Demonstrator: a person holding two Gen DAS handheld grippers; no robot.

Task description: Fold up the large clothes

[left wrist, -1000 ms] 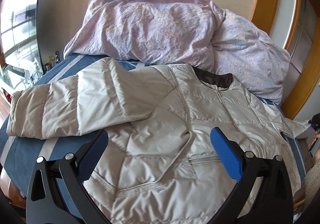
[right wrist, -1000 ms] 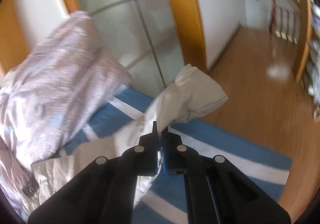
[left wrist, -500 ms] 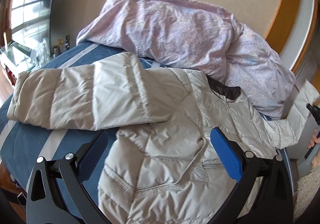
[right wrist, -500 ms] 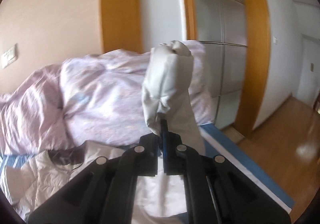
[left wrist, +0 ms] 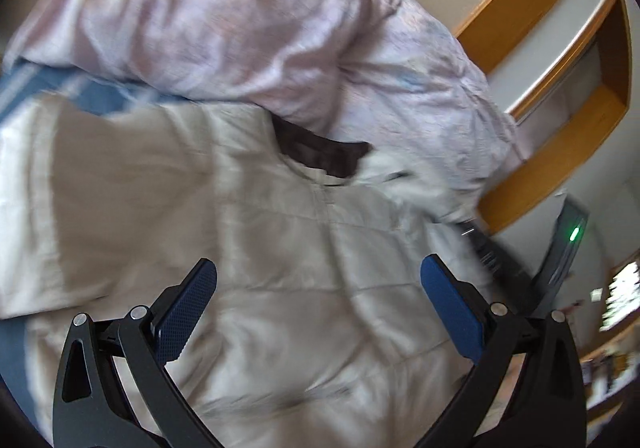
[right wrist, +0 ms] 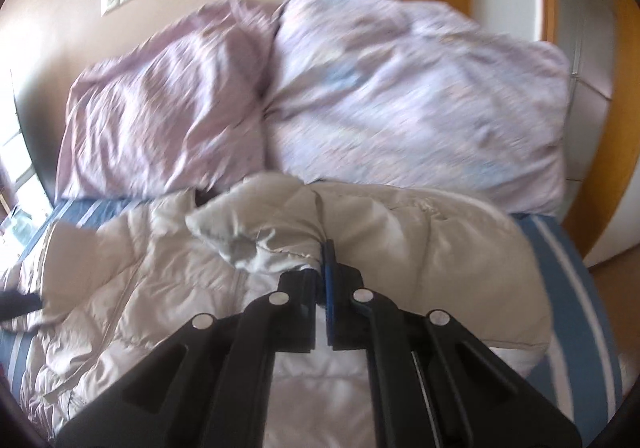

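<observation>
A pale beige quilted jacket (left wrist: 304,248) lies face up on the blue striped bed, its dark collar lining (left wrist: 320,152) toward the pillows. Its left sleeve (left wrist: 100,184) lies folded across the chest. My left gripper (left wrist: 316,288) is open and empty, hovering over the jacket's body. My right gripper (right wrist: 320,260) is shut on the cuff of the right sleeve (right wrist: 400,240) and holds it over the jacket's chest (right wrist: 140,288). The right gripper's body also shows in the left wrist view (left wrist: 560,256).
Two lilac pillows (right wrist: 320,88) lie against the wall behind the jacket. The blue striped bedcover (right wrist: 576,288) shows at the right edge. An orange wooden door frame (left wrist: 560,120) and a wooden floor are to the right.
My right gripper has swung the right sleeve from up in the air down and in over the jacket's chest. My left gripper has moved closer to the collar and turned right, staying open.
</observation>
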